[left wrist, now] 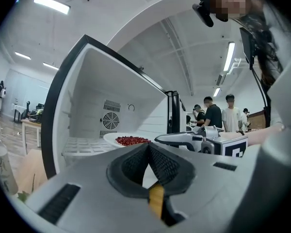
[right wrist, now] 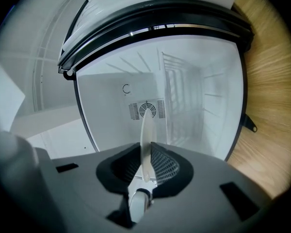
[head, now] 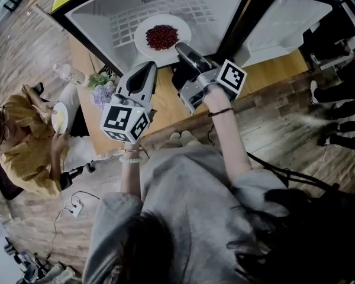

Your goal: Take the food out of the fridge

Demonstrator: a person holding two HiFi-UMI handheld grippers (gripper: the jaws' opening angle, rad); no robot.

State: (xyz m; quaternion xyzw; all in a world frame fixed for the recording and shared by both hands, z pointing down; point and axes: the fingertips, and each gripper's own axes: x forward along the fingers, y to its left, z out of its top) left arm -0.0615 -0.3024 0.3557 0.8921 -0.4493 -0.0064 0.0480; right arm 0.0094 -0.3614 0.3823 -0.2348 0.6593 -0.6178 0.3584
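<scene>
A white plate (head: pixel 163 37) with a heap of red food (head: pixel 161 36) sits in the mouth of the open fridge (head: pixel 225 10), over its wire shelf (head: pixel 130 19). My right gripper (head: pixel 181 48) is shut on the plate's near rim. In the right gripper view the plate (right wrist: pixel 146 130) shows edge-on, pinched between the pads of my right gripper (right wrist: pixel 148 147). My left gripper (head: pixel 147 67) hovers just left of it, shut and empty. In the left gripper view my left gripper (left wrist: pixel 148 147) has its tips together, with the plate (left wrist: pixel 131 141) and the right gripper (left wrist: pixel 184 140) beyond.
The fridge door (head: pixel 284 22) stands open to the right. The fridge rests on a wooden table (head: pixel 165 105) with flowers (head: pixel 103 87) and a bottle (head: pixel 71 73) at its left end. A seated person (head: pixel 23 141) holds a plate at the far left. Other people (left wrist: pixel 213 113) stand behind.
</scene>
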